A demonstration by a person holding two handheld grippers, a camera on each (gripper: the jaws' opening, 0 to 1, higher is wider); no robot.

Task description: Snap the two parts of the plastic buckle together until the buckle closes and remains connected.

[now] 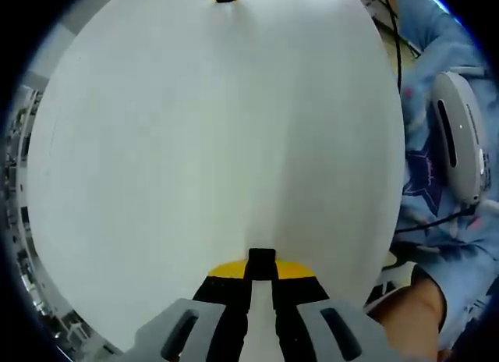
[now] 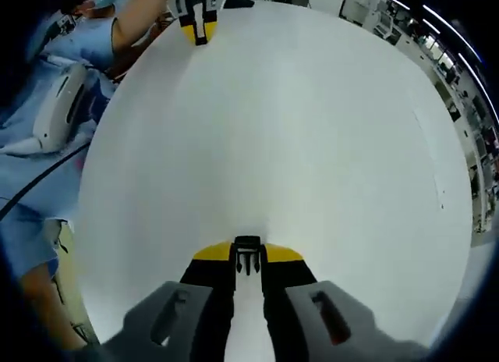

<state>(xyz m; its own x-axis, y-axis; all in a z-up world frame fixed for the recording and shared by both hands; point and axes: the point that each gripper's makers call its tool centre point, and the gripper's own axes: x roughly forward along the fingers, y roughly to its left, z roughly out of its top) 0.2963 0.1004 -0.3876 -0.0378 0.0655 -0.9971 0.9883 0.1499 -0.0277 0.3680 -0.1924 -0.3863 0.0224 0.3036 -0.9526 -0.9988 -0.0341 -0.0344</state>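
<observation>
left gripper (image 1: 261,278) socket half (image 1: 261,260), right gripper (image 2: 247,275) pronged half (image 2: 247,254)

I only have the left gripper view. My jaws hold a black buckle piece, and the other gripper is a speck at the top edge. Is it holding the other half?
Observer: Yes. In the right gripper view the right gripper is shut on the pronged buckle half.
Operator: How near is that to my buckle piece?
Observer: Far apart. From that side your left gripper, with the buckle piece, sits across the white table, near that view's top left edge.
</observation>
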